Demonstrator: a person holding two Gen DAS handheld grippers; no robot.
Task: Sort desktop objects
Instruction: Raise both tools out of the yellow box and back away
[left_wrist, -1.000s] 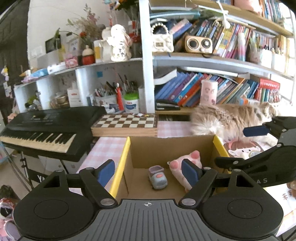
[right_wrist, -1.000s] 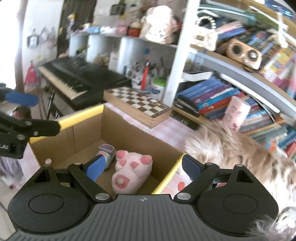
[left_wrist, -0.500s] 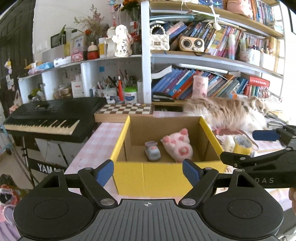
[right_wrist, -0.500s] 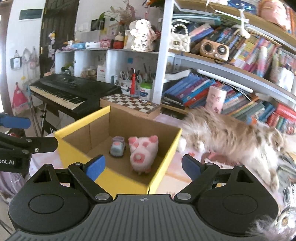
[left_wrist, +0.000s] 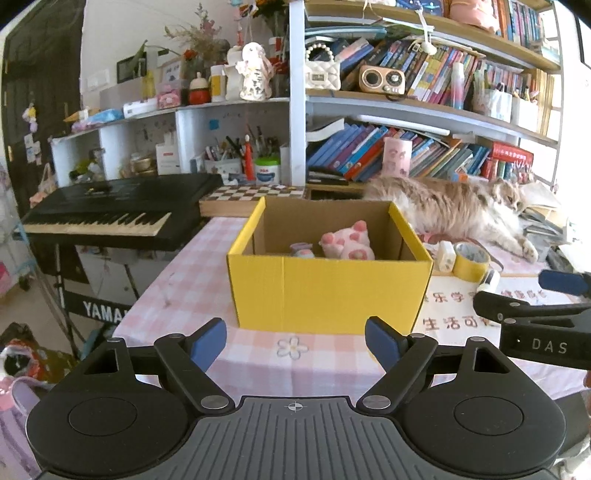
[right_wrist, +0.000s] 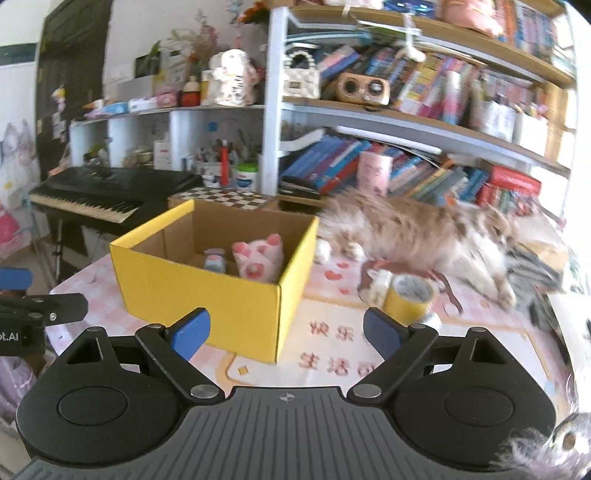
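A yellow cardboard box (left_wrist: 328, 291) (right_wrist: 207, 291) stands on the pink checked tablecloth. Inside it lie a pink plush pig (left_wrist: 347, 243) (right_wrist: 260, 258) and a small grey toy car (left_wrist: 302, 251) (right_wrist: 215, 260). My left gripper (left_wrist: 295, 345) hangs open in front of the box's near wall, nothing between its blue pads. My right gripper (right_wrist: 286, 334) is open too, empty, near the box's front right corner. To the right of the box sit a yellow tape roll (left_wrist: 471, 260) (right_wrist: 408, 297) and a small white tape dispenser (left_wrist: 446, 255) (right_wrist: 380, 288).
A fluffy cat (left_wrist: 454, 210) (right_wrist: 417, 229) lies behind the tape at the table's back right. A chessboard (left_wrist: 255, 195) and a black keyboard (left_wrist: 110, 214) are behind and left of the box. Crowded bookshelves (left_wrist: 424, 110) line the back. The table's left edge (left_wrist: 147, 295) drops to the floor.
Both grippers have pulled back from over the box, which now stands farther off with its whole front wall in sight. The tape roll has come into view. Both stayed open and empty.
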